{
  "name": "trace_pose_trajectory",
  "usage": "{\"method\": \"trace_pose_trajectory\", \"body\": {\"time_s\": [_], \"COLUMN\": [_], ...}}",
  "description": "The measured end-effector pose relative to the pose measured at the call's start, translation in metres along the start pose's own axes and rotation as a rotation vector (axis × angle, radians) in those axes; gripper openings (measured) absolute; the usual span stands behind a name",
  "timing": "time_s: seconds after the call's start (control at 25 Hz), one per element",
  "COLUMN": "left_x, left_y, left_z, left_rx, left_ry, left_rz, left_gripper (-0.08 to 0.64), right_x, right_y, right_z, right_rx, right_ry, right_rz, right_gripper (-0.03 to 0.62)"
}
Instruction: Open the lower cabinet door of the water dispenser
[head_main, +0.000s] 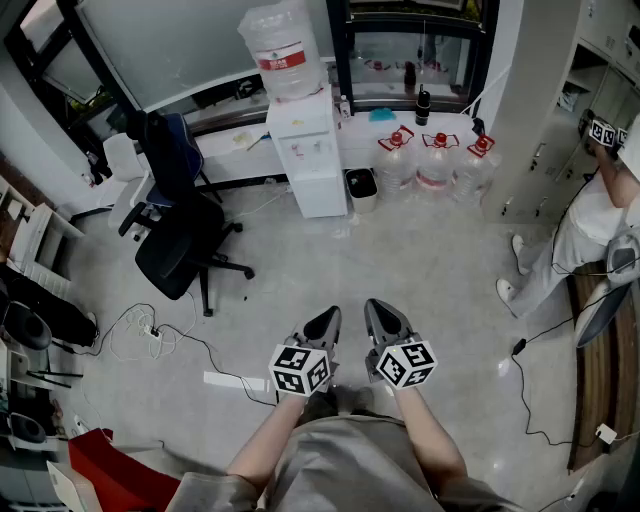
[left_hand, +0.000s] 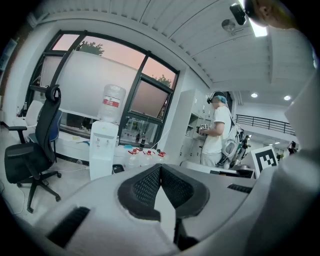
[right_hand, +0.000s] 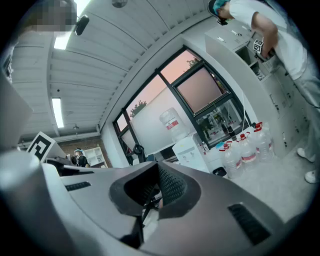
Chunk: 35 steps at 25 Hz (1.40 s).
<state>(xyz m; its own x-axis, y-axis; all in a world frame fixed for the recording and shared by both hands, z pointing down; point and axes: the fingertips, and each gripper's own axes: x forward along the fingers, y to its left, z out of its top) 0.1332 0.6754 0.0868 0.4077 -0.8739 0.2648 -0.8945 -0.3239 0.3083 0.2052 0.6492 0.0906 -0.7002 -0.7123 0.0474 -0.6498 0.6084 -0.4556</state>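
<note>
Grey left tongs (head_main: 322, 325) and right tongs (head_main: 385, 320) are both clenched with nothing in them, near the person's tummy. Far across the floor (head_main: 400, 250) stands the white water dispenser (head_main: 305, 150), its lower door (head_main: 320, 190) closed. I think it is best to walk right up first, then loosen one pair to catch the door's edge.

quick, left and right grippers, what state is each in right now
Left gripper: closed, jaws together, holding nothing.
Right gripper: closed, jaws together, holding nothing.
</note>
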Motion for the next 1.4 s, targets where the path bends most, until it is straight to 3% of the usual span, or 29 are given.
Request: {"method": "trace_pose_trajectory", "body": {"time_s": [0.36, 0.68, 1.4], "left_x": [0.016, 0.029, 0.137], "left_y": [0.002, 0.017, 0.15], "left_z": [0.003, -0.002, 0.019], "left_rx": [-0.001, -0.041, -0.118], "left_ry": [0.008, 0.014, 0.107], "left_rz": [0.004, 0.022, -0.022], "left_gripper": [0.008, 0.008, 0.008], "right_x": [0.004, 0.022, 0.172], "right_y": [-0.014, -0.022, -0.083], "right_z": [0.004, -0.006, -0.029], "right_rx": [0.001, 0.044, 0.078], "right_ry": [0.001, 0.035, 0.126], "right_rz": [-0.019, 0.014, -0.089], "right_gripper": [0.009, 0.009, 0.011]}}
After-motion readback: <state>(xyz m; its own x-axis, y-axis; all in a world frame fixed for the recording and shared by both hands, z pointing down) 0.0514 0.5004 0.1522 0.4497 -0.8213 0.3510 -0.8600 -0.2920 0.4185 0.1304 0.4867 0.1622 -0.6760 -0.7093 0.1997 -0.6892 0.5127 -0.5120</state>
